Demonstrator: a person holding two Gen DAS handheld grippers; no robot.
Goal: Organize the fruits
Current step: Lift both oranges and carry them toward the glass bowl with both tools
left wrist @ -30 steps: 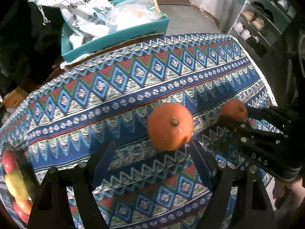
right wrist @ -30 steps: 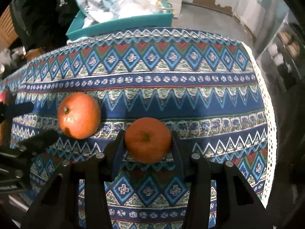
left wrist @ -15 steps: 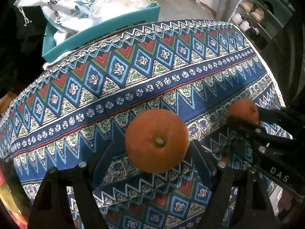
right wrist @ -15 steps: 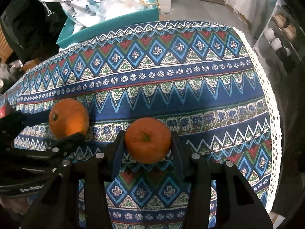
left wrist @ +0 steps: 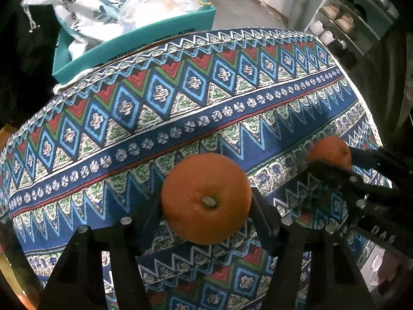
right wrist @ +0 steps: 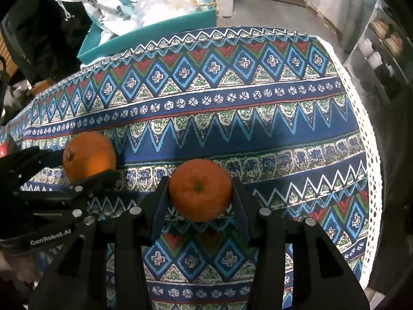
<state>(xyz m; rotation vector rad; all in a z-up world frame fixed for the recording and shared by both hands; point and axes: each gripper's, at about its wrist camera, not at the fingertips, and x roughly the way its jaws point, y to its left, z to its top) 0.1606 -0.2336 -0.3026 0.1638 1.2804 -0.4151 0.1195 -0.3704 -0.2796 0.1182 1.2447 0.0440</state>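
Patterned blue tablecloth (right wrist: 258,129) is filling both views, with a teal box (left wrist: 134,41) of white bags sitting past the far edge and shelving off to the right. Over the last second we are seeing the left gripper (left wrist: 206,204) going from spread wide around its orange to closing in on it: the larger orange (left wrist: 206,199) is now sitting between the two fingers with both pads touching its sides, so we are reading that as a pinch just made. The cloth below it is looking farther down, so we are judging it as lifting off the table, though contact underneath is hard to tell. The right gripper (right wrist: 200,193) is gripping the smaller orange (right wrist: 200,190) just as it was a second ago, fingers pressed on both sides, narrow opening, fruit apparently raised above the cloth. In the right wrist view the left gripper is showing at the near left with its orange; in the left wrist view the right one is showing at the right edge with its own. For the task this is meaning both fruits are now in hand and we are probably heading toward the fruit pile, of which only a red sliver (right wrist: 4,148) is showing at the left edge. Round fruit could be slipping if the squeeze is loosening.
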